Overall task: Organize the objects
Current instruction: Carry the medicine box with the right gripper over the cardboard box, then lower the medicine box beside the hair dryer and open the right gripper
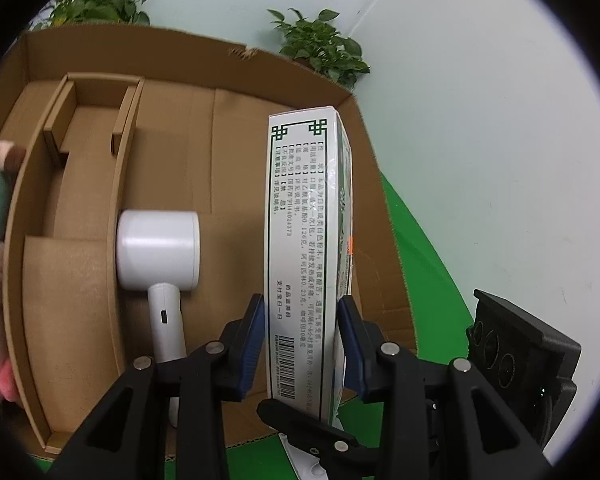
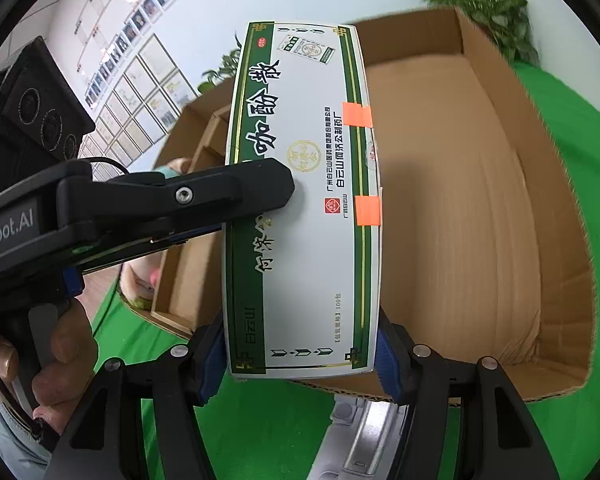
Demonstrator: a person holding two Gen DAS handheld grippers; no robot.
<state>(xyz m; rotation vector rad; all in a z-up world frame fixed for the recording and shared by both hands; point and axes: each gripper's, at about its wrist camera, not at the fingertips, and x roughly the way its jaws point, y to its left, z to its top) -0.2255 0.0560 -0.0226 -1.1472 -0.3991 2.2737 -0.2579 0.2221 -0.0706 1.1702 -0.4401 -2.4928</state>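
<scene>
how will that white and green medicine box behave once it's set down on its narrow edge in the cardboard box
The medicine box is tall and thin, so on its narrow edge it would probably tip flat. Its glossy film wrap looks slippery, though the left gripper and right gripper both clamp it. Its flat, uncrushed faces suggest fairly stiff card.

hair dryer (image 1: 158,256) in carton (image 1: 236,128) | medicine box (image 1: 306,240) to its right, seemingly above

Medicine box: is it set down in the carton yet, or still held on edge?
Held on edge: both tools, left and right, grip the medicine box over the carton.
</scene>
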